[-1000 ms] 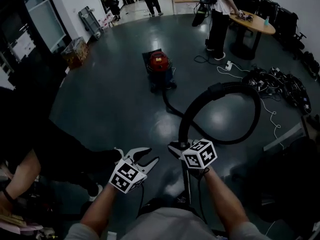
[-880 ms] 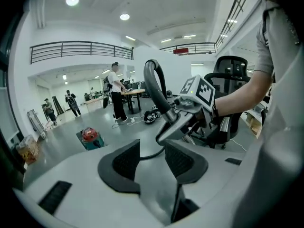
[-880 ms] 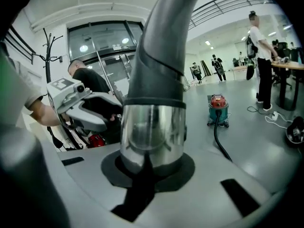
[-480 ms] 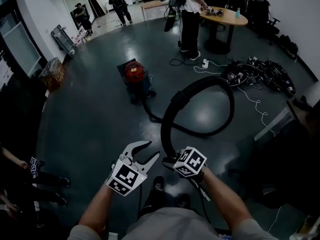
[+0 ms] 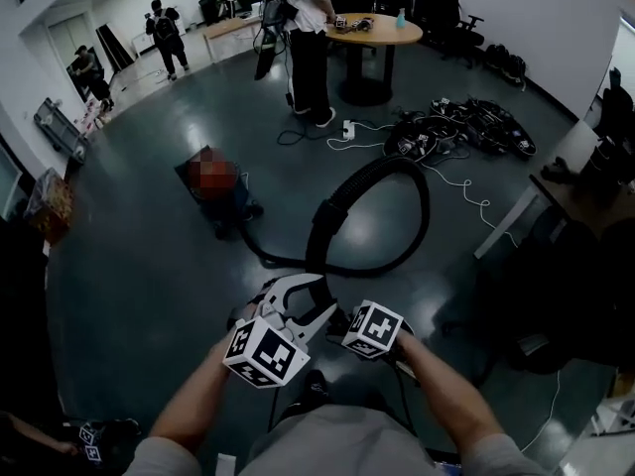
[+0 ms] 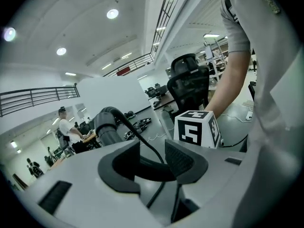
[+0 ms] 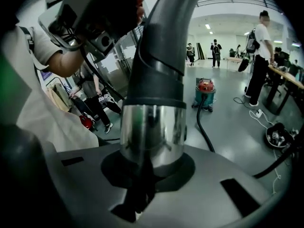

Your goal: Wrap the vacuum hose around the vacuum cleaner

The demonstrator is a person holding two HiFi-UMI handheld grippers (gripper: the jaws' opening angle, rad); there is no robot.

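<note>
Holding the long black ribbed hose [image 5: 424, 211] in a tall loop just ahead of both sets of fingers. Its far end is trailing along the floor to the red-lidded teal canister vacuum cleaner [image 7: 204, 94], well ahead of the fingers and with no turn of hose lying round it yet. Clamping the right gripper [image 7: 148, 170] on the polished chrome tube [image 7: 152, 127] at the hose's near end, fingers pressing tight on the metal. Holding the left gripper [image 6: 152, 152] just beside it, fingers apart and gripping nothing, with only a thin dark cord [image 6: 142, 146] crossing the gap, seemingly unpressed.

Judging this as the gathering stage. Probably best closing in on the canister first, then taking the hose further along with the free left fingers and laying even turns rather than dragging. Minding the slick chrome, likely twisting under the hose's springy pull.

Having wide dark glossy floor [image 5: 149, 266] open between the fingers and the canister and off to their left. Watching the far right instead: a round wooden worktop [image 5: 369, 30], a standing person [image 5: 308, 67], a tangle of black cables [image 5: 456, 127] and a small white power strip [image 5: 349, 127], all liable to be snagging a swinging loop.
</note>
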